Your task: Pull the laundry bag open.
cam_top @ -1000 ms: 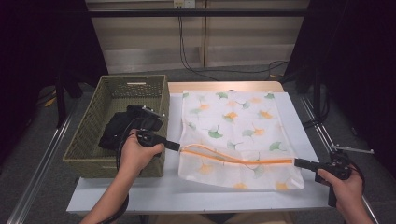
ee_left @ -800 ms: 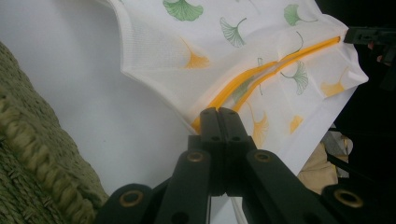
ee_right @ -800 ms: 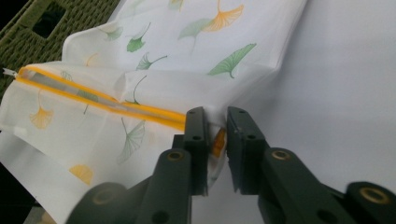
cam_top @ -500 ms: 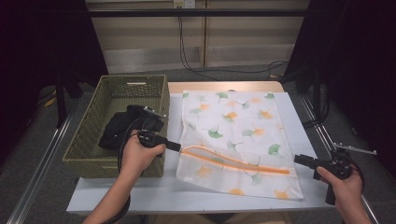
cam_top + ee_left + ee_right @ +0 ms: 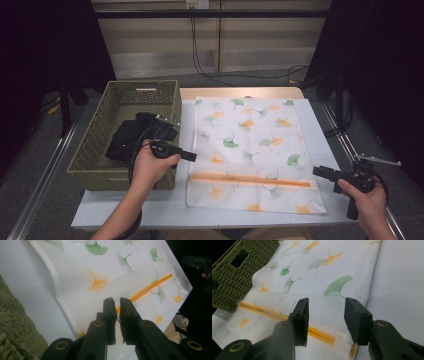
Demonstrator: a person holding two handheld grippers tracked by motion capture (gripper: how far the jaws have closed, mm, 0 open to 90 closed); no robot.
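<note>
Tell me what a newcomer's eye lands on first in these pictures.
First, the white laundry bag printed with green and orange ginkgo leaves, lying flat mid-table with its orange zipper running across near the front edge. Next, the olive woven basket to its left, with dark clothing inside. The left gripper sits at the zipper's left end, nearly shut; the right gripper, jaws just opening, sits at its right end.

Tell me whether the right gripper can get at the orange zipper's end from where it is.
Probably yes: the right gripper has open jaws just off the orange zipper, with nothing between them.
</note>
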